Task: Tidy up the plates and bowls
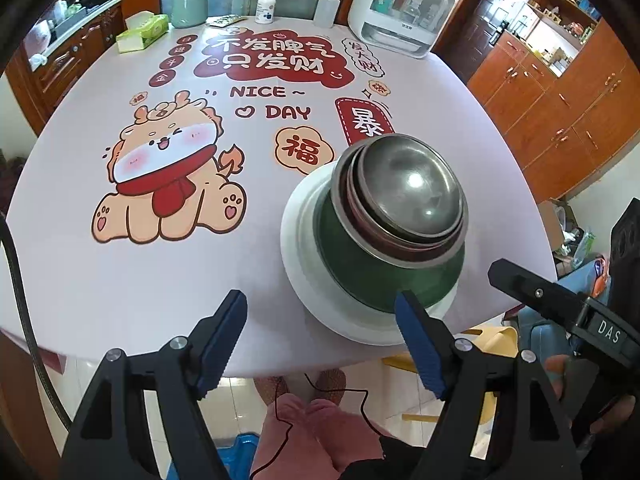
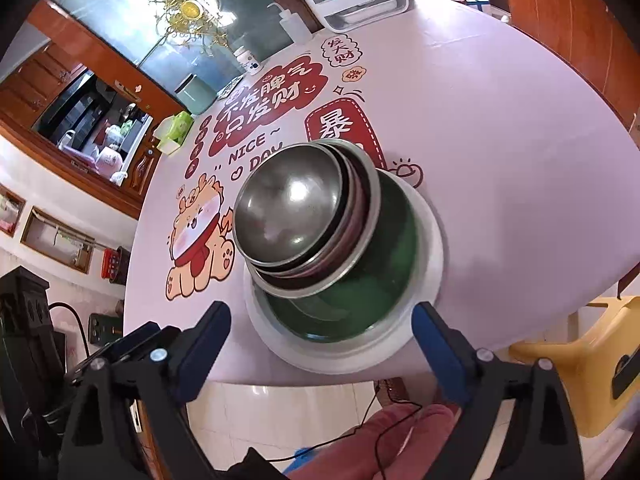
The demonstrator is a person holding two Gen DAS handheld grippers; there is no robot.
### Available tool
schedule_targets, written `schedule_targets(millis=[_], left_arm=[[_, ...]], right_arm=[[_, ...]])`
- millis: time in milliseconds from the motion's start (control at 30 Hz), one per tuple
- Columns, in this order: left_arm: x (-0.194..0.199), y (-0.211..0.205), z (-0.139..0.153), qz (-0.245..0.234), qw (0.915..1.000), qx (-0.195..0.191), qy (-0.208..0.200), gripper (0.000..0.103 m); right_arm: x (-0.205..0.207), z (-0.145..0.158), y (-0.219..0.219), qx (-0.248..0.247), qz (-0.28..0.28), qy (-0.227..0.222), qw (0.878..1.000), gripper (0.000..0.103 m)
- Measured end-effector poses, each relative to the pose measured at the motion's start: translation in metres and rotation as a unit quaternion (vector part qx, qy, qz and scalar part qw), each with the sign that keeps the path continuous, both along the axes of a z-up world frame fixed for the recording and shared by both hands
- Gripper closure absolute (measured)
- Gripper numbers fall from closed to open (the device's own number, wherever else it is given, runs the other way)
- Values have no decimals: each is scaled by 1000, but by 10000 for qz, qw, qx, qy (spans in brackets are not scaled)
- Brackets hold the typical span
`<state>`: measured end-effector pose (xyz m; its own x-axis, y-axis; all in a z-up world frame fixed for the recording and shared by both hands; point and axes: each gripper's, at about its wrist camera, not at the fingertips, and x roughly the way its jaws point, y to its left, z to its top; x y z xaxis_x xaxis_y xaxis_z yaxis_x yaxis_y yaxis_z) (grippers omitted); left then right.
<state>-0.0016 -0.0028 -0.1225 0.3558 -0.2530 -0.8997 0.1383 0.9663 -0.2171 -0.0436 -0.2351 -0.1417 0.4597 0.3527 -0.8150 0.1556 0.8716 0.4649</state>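
A stack stands near the table's front edge: a white plate at the bottom, a dark green bowl in it, and nested steel bowls on top. My left gripper hovers open at the stack's near left, its right pad over the plate's rim, nothing between the pads. In the right wrist view the white plate, green bowl and steel bowls sit just ahead of my right gripper, which is wide open and holds nothing. One of the right gripper's fingers shows at the far right.
The round table has a cartoon-printed cover. At its far edge stand a tissue box, a green jar, a pill bottle, a squeeze bottle and a white appliance. A yellow stool stands beside the person's legs.
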Motion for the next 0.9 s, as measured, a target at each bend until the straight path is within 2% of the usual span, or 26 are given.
schedule_targets(millis=[100, 300, 433, 600, 700, 900], left_arm=[[-9, -10, 7, 112, 9999, 45, -48, 22], [-26, -35, 21, 221, 9993, 259, -168, 21], [-37, -48, 34, 480, 9976, 417, -287, 11], [-51, -64, 57, 680, 9933, 656, -668, 10], [-60, -72, 70, 794, 9903, 684, -907, 5], [-83, -88, 95, 1014, 9774, 1021, -1551, 3]], right_arm=[[-7, 1, -9, 135, 84, -1, 9999, 8], [-26, 19, -15, -91, 434, -167, 9989, 5], [-36, 41, -23, -89, 678, -425, 9967, 4], [-54, 71, -32, -436, 863, -878, 9914, 0], [-65, 83, -38, -500, 895, -1042, 9893, 0], [-81, 100, -42, -815, 875, -1308, 9842, 0]])
